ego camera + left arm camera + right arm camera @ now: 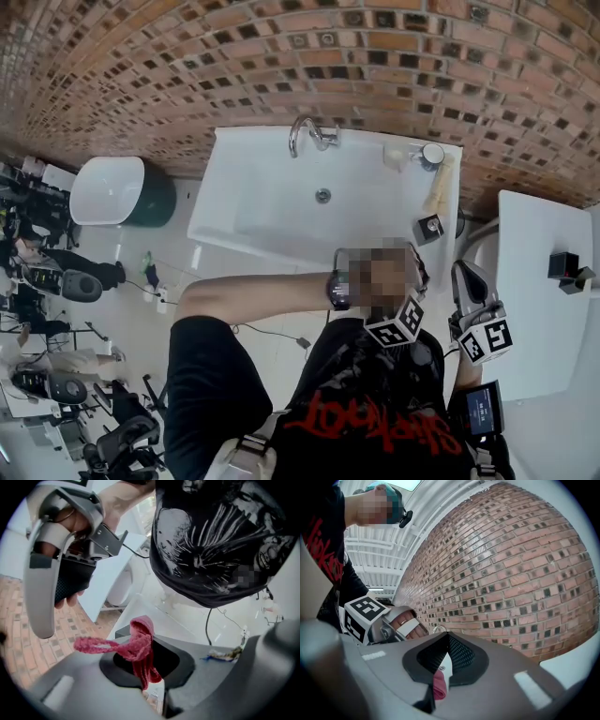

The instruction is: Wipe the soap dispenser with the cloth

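Note:
A red knitted cloth (139, 645) sticks up between the jaws of my left gripper (143, 686), which is shut on it; a loop of it trails off to the left. My right gripper (441, 670) is shut too, with a small fold of the red cloth (439, 685) pinched low in its jaws. In the head view both marker cubes (397, 323) (486, 339) hang close together in front of the person's chest, below the sink. What looks like the soap dispenser (430, 154) stands on the sink's back right corner, apart from both grippers.
A white sink (221, 202) with a chrome tap (307, 134) stands against a brick wall. A small black object (429, 227) sits on its right rim. A white cabinet top (534, 281) lies to the right, a white bin (111, 190) to the left.

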Tool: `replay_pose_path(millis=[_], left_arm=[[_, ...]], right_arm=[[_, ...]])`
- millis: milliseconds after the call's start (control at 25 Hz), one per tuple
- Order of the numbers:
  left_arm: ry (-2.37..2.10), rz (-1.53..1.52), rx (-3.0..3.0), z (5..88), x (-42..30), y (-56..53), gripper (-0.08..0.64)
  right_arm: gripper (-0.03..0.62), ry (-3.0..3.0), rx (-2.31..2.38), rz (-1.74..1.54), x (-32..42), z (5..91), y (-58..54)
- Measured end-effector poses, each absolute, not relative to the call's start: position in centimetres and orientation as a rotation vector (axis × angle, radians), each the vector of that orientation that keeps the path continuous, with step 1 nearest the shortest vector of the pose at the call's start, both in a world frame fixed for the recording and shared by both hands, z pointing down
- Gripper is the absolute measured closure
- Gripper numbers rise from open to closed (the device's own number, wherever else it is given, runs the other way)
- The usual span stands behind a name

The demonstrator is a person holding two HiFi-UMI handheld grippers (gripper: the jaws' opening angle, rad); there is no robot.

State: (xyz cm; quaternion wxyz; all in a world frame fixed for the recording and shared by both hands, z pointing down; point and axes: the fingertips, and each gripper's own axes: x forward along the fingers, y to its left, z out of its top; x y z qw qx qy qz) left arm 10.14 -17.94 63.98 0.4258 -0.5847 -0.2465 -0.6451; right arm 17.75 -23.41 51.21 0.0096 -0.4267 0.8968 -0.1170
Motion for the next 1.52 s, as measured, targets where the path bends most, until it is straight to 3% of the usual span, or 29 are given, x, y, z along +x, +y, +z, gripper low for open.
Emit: replay_pose_path(millis=[1120,1520], left_arm=[[-0.352,-1.525,-1.832,60.8,10.8,-20.0,0.518],[-0.212,-1.354,-1.949,57.7,12.6,-20.7,0.518]], right_arm=[[0.592,2.881,-1.277,-0.360,15.3,51.1,-23.2],[0.592,2.838,-1.293,-0.359,15.6,50.3,-24.0]])
